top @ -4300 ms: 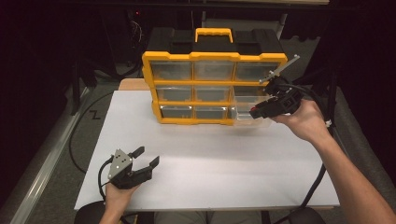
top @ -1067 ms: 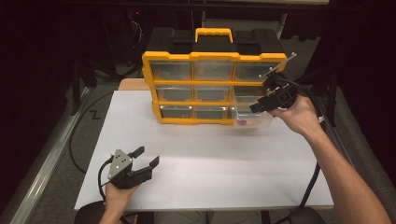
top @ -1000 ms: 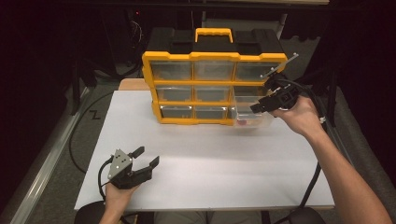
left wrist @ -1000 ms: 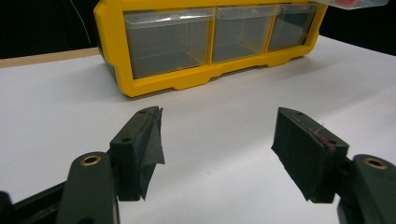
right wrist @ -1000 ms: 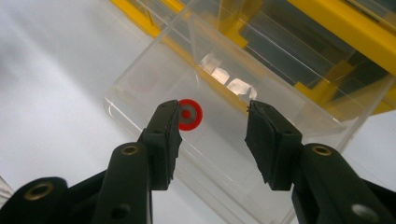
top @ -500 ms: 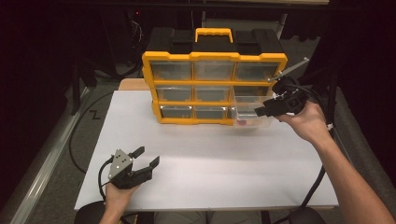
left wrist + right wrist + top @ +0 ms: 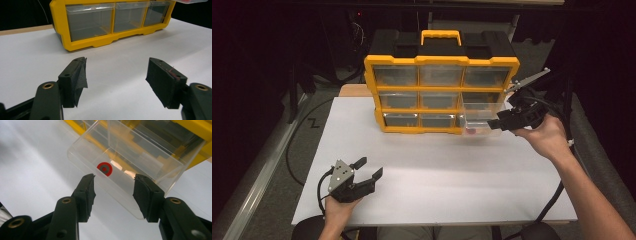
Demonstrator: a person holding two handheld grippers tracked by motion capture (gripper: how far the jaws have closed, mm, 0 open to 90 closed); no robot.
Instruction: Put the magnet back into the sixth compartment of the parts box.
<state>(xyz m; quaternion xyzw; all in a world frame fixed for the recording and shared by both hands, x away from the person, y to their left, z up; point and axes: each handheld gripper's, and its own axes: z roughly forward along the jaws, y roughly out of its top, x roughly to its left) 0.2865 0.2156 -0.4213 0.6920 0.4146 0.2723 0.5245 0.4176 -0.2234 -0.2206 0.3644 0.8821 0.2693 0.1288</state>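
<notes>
Right gripper (image 7: 113,192), padded black jaws just parting, empty before clear plastic drawer (image 7: 140,162) holding red ring (image 7: 104,169).

Black two-jaw tool (image 7: 362,172), brass screws, grey plate, black cable

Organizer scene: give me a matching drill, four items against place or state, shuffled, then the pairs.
Items:
1. clear drawer
2. red ring
3. left gripper
4. right gripper

Places or states:
A. jaws open over bare white table, near the front edge
B. lies on the drawer floor
C. pulled out of the yellow organizer's bottom right slot
D. jaws have just been opening, apart in front of the drawer's front wall

Pairs: 1-C, 2-B, 3-A, 4-D
</notes>
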